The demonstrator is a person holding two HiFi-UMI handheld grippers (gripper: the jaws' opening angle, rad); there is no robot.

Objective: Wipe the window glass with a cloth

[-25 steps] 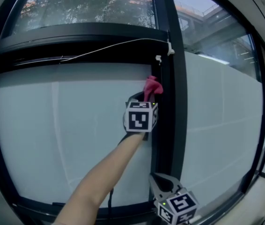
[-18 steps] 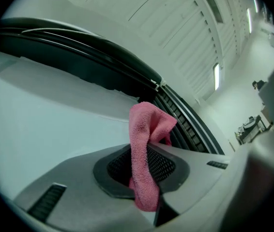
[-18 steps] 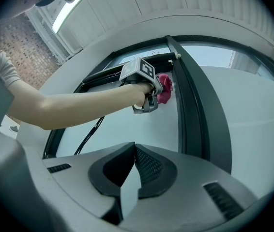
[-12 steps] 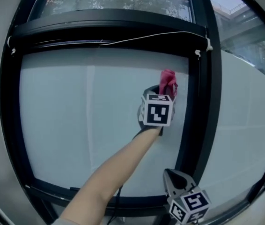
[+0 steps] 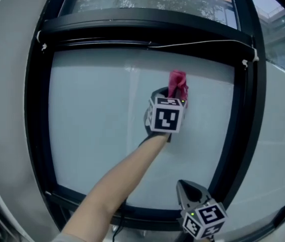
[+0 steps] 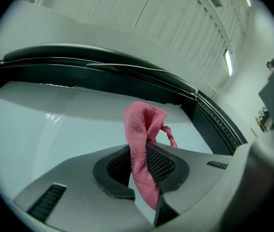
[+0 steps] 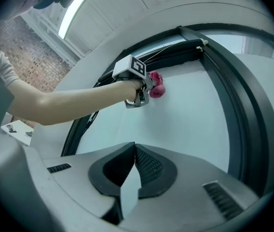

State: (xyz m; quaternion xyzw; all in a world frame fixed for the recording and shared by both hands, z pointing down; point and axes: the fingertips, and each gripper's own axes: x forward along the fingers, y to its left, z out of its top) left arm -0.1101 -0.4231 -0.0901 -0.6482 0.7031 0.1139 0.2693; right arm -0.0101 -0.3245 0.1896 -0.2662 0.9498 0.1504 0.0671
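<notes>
Presses the pink cloth (image 5: 177, 82) against the window glass (image 5: 97, 125) right of frame centre with the left gripper (image 5: 174, 94), jaws clamped on it, and holds the right gripper (image 5: 186, 187) at lower right, jaws together and empty.

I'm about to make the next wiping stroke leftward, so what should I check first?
1. Pink cloth clamped in left gripper: ok.
2. Cloth pressed on window glass: cannot tell.
3. Right gripper shut, empty, low and out of the way: ok.
4. Glass to the left free of obstacles: ok.
5. White cord along the top frame apart from the cloth: ok.
</notes>
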